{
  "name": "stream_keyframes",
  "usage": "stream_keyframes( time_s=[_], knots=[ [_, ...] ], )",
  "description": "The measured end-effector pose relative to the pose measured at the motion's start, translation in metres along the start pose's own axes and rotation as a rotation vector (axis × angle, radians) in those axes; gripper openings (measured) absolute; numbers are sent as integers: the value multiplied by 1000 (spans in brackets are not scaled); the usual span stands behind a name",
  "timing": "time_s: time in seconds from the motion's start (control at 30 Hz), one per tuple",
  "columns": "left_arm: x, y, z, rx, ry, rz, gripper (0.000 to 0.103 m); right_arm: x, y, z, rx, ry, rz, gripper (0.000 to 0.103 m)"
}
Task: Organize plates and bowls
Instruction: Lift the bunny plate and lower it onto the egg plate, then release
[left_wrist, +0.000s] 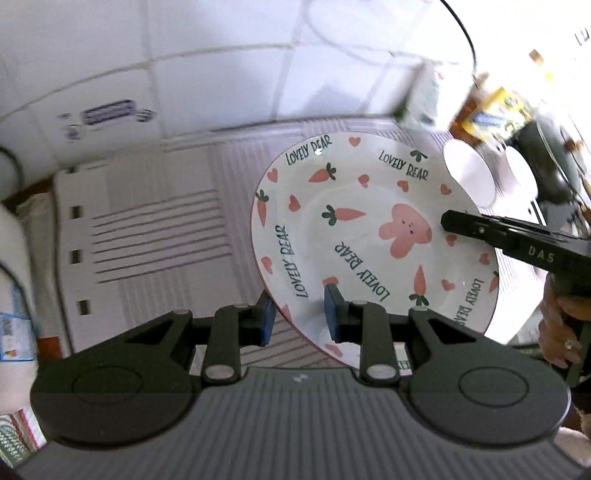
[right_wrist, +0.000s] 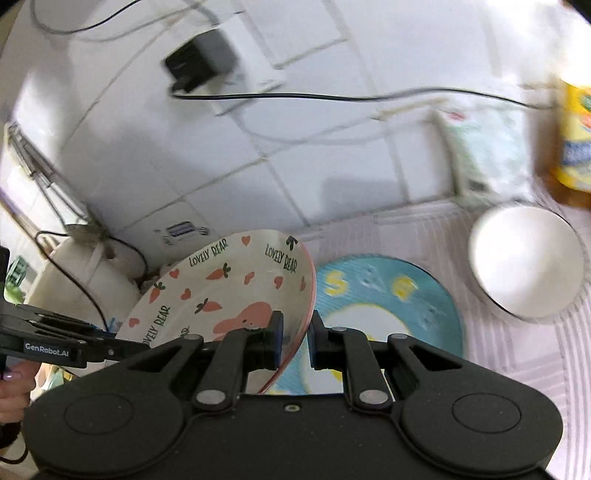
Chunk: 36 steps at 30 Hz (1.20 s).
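A white plate (left_wrist: 354, 236) printed with carrots, hearts, a pink bunny and "LOVELY BEAR" hangs tilted above the striped white surface (left_wrist: 166, 229). My left gripper (left_wrist: 300, 317) is shut on its near rim, one blue pad under the plate and one on top. From the right, my right gripper (left_wrist: 448, 221) reaches over the opposite rim. In the right wrist view the same plate (right_wrist: 221, 288) stands steeply on edge, and my right gripper (right_wrist: 297, 341) is shut on its pink-edged rim. The left gripper (right_wrist: 122, 347) holds the far side.
A blue round plate (right_wrist: 399, 295) lies flat beneath the raised plate, with a white bowl (right_wrist: 524, 258) to its right. Two white bowls (left_wrist: 469, 173) show past the plate's far rim. A yellow-labelled bottle (right_wrist: 576, 136), a tissue pack (right_wrist: 487, 155) and a cabled power adapter (right_wrist: 199, 62) line the tiled wall.
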<state>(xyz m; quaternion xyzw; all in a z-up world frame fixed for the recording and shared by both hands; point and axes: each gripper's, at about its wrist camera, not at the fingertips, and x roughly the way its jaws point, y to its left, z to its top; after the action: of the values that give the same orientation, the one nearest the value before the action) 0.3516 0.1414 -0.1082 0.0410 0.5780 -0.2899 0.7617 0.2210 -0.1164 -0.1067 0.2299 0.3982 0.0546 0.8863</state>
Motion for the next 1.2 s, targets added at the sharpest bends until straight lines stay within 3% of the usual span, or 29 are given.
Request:
stream_keyframes(
  time_s=[0.27,0.53,0.93,1.2],
  knots=[
    [41,-39,14,92,79,-32,26,-12,-38,-20,87,5,-88,18],
    [77,-40,30,104,162,-43,26,4,-53,-25,116,55,-143,18],
    [87,-40,40,99,219,-32,27,18,-46,-19,112,92,-219,21],
    [90,-33,37,67,228,-37,27,28,-28,-15,-7,119,-298,30]
  ],
)
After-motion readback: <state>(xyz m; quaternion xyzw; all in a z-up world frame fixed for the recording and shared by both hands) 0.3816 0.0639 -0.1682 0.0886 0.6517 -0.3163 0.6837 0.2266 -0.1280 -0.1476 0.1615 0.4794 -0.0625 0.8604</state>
